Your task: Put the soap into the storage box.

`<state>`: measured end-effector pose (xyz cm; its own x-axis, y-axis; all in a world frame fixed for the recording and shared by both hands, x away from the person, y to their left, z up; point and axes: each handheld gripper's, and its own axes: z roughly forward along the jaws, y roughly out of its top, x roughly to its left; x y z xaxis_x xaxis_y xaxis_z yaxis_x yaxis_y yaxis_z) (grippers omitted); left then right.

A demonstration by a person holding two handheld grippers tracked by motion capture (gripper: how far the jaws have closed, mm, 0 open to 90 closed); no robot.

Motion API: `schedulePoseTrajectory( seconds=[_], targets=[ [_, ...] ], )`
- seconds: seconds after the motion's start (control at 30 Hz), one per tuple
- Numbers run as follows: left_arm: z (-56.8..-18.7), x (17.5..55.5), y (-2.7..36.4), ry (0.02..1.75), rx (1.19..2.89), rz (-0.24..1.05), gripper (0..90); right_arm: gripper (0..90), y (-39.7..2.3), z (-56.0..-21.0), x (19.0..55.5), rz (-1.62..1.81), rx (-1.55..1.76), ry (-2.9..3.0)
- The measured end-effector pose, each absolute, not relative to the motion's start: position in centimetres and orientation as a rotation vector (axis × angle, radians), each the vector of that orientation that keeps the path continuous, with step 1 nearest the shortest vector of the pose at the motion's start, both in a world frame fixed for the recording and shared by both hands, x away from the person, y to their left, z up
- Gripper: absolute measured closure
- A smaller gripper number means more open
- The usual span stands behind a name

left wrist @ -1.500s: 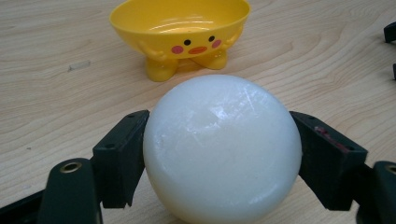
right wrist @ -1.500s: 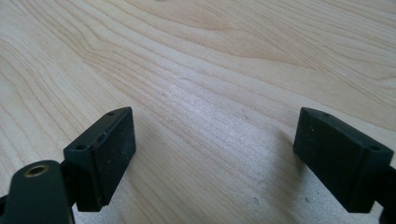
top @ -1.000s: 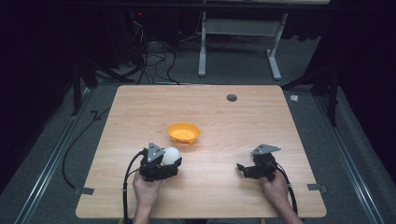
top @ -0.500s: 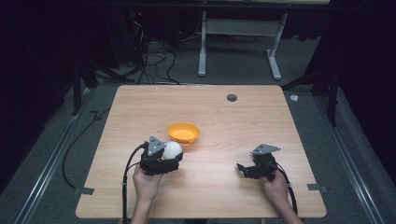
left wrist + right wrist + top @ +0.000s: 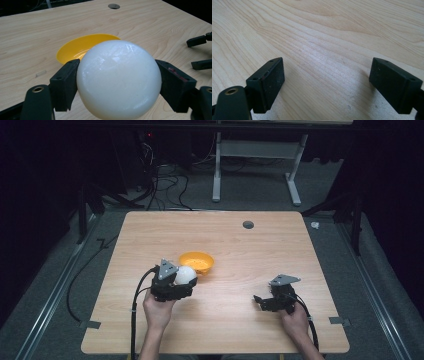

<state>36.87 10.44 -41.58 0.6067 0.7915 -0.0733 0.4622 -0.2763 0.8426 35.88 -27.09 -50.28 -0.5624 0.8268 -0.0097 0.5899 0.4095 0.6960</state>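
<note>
Light wooden bench (image 5: 235, 320), rectangular with rounded corners, grain running along its length. 1 yellow bowl (image 5: 197, 261) rests directly on the surface, left of centre. 1 round dark grommet hole (image 5: 248, 224) sits beyond the bowl and to its right, near the far edge. The surface right of the bowl shows bare wood.

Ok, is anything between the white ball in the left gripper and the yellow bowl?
Nothing visible. The smooth white ball sits clamped in the left gripper, and the shallow yellow plastic bowl lies just beyond it with bare wooden table around.
</note>
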Motion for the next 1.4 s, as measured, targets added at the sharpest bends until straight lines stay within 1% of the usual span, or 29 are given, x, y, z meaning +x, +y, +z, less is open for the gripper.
schedulePoseTrajectory(
  seconds=[0.23,0.33,0.97,1.4],
  targets=[
    [-41.0,37.8,10.0,0.982,1.942,0.425,24.3,13.7,-27.1,-50.3,35.9,0.932,1.221,2.317],
    [-40.8,38.1,9.7,0.984,1.957,0.444,24.3,13.7,-27.1,-50.3,35.9,0.932,1.221,2.317],
    [-40.0,41.2,8.4,1.009,1.96,0.392,24.3,13.7,-27.1,-50.3,35.9,0.93,1.217,2.319],
    [-39.9,43.4,7.1,1.043,2.004,0.42,24.3,13.7,-27.1,-50.3,35.9,0.931,1.214,2.32]
  ],
)
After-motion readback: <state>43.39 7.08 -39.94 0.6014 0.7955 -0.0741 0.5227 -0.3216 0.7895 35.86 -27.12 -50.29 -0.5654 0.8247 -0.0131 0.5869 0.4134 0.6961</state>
